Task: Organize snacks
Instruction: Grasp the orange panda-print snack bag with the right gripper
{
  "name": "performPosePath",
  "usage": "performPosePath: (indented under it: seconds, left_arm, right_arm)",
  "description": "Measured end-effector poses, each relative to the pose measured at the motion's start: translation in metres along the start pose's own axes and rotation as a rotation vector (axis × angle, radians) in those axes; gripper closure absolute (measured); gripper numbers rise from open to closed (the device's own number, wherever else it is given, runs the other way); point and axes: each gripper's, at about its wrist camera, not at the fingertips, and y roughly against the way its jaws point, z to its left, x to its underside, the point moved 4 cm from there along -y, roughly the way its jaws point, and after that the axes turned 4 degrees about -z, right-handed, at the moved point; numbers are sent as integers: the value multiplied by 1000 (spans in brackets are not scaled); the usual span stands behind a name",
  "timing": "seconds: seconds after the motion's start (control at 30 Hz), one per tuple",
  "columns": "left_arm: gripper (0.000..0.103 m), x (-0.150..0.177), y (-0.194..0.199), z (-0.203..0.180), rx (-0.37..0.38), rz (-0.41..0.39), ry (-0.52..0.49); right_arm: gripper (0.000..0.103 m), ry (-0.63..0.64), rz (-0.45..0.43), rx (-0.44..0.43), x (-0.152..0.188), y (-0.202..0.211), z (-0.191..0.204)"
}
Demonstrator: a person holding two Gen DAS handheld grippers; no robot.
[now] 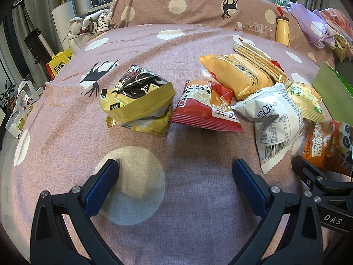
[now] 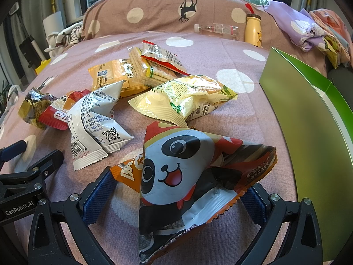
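Note:
Snack packets lie on a pink dotted bedspread (image 1: 176, 209). My left gripper (image 1: 176, 172) is open and empty, low over the bed, short of a yellow-black packet (image 1: 136, 101) and a red packet (image 1: 205, 108). A white packet (image 1: 273, 121) lies to its right. My right gripper (image 2: 176, 190) is wide open around an orange panda packet (image 2: 189, 176), which sits between its blue pads; the pads do not visibly press it. Beyond lie the white packet (image 2: 97, 128), a pale yellow-green packet (image 2: 187, 99), an orange-yellow packet (image 2: 112, 75) and cracker packs (image 2: 154, 66).
A green box (image 2: 308, 121) stands open at the right of the bed. A yellow bottle (image 2: 253, 29) and a clear bottle (image 2: 218, 29) lie by the pillow (image 2: 154, 15). Folded bedding (image 2: 308, 28) sits far right. Bags (image 1: 22, 108) stand beside the bed on the left.

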Motion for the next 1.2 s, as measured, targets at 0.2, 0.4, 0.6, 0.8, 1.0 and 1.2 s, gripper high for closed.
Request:
performPosePath:
  seconds: [0.2, 0.4, 0.6, 0.8, 1.0, 1.2]
  left_arm:
    - [0, 0, 0, 0, 0, 0, 0]
    - [0, -1, -1, 1, -3, 1, -3]
    - [0, -2, 0, 3, -1, 2, 0]
    - [1, -5, 0, 0, 3, 76, -2]
    - [4, -23, 32, 1, 103, 43, 53]
    - [21, -31, 58, -30, 345, 25, 51]
  right_arm:
    - [0, 0, 0, 0, 0, 0, 0]
    - [0, 8, 5, 10, 2, -2, 2]
    - [0, -14, 39, 24, -1, -4, 3]
    - [0, -52, 131, -77, -6, 4, 1]
    - [0, -149, 92, -225, -23, 42, -11]
    - [13, -275, 55, -258, -37, 55, -39]
